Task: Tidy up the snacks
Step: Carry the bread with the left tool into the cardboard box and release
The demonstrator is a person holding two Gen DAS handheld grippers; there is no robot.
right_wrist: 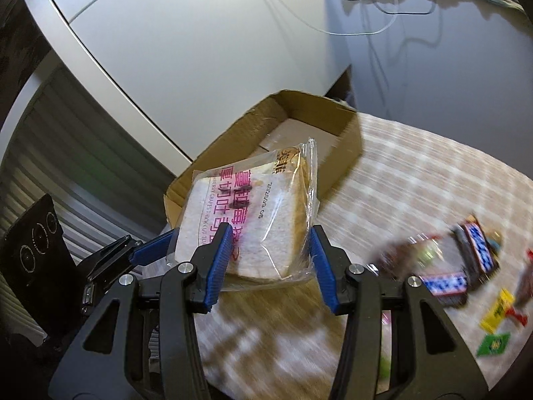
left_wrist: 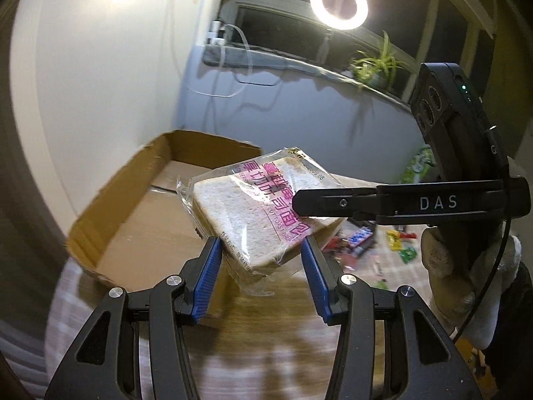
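Both grippers, left and right, clamp one toast packet reading "THICK CUT TOAST".

The clear, glossy plastic bag of white sliced toast crinkles and glints, its bread porous and matt; the brown corrugated cardboard box looks dull and rough-edged; the checked woven cloth on the table is matt; the ribbed blue rubbery pads sit on black matt plastic jaws with shiny metal rivets.
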